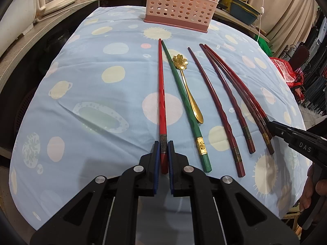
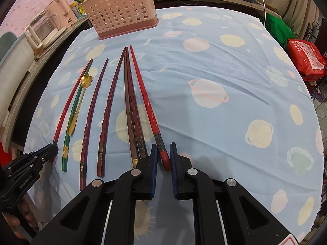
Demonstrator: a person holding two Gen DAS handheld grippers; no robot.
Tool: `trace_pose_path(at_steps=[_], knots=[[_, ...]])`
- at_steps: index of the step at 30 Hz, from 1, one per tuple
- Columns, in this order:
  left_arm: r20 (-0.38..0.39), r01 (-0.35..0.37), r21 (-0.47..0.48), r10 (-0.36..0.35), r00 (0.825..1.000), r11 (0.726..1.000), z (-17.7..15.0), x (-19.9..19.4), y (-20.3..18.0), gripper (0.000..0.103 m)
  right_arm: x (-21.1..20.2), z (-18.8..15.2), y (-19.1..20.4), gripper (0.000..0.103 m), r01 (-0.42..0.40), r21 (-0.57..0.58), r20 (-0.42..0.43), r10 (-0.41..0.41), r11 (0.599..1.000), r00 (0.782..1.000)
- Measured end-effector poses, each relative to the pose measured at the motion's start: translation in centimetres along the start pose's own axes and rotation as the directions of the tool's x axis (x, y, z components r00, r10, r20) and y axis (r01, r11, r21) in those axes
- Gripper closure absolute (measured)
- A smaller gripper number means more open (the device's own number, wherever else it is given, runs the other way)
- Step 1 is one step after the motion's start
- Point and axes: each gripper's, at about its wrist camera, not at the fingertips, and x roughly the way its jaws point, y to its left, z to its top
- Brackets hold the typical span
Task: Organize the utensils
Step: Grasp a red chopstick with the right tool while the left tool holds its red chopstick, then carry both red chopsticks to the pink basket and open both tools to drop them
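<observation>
On the blue planet-print cloth (image 1: 92,94) several chopsticks lie side by side, pointing at a pink perforated holder (image 1: 179,2) at the far edge. My left gripper (image 1: 163,145) is shut on the near end of the leftmost red chopstick (image 1: 161,85). Right of it lie a green chopstick (image 1: 179,94), a gold flower spoon (image 1: 189,89) and several dark red chopsticks (image 1: 216,106). My right gripper (image 2: 164,146) is shut on the near end of the rightmost red chopstick (image 2: 143,89). Each gripper shows at the edge of the other's view: the right gripper (image 1: 270,125) and the left gripper (image 2: 53,148).
A counter (image 1: 61,14) curves round the table's left and back, carrying a white appliance (image 2: 49,26) and a teal basin (image 1: 243,12). A red bag (image 2: 306,59) sits off the right edge. The cloth to the right of the chopsticks (image 2: 235,81) is bare. A person's hand (image 1: 314,192) holds the right gripper.
</observation>
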Motion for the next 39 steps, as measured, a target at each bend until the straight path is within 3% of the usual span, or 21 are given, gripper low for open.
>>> trace_pose_path(at_steps=[11,23,32,39], knots=[[-0.01,0.024,-0.027,-0.024,1.0,0.999,-0.1,-0.4,0.4,0.096,-1.1,-0.6,-0.3,0.094,-0.026,0.022,0.004,0.026,0.999,1.0],[0.003,0.044,-0.039,-0.044,0.999,0.998,-0.6,-2.2,0.3,0.096,-4.4,-0.4,-0.5,0.096,-0.065,0.028,0.063,0.063,0.997,0.996],[0.101,0.059,-0.045,-0.054,0.993,0.997,0.8,-6.5,0.4,0.095,-8.2,0.5,-0.3,0.096,-0.097,0.024,0.148,0.092,0.995,0.985],[0.214,0.062,-0.032,-0.054,0.975,0.998,3.5,-10.7,0.3,0.096,-12.0,2.3,-0.4,0.096,-0.128,0.03,0.25,0.116,0.991,0.961]])
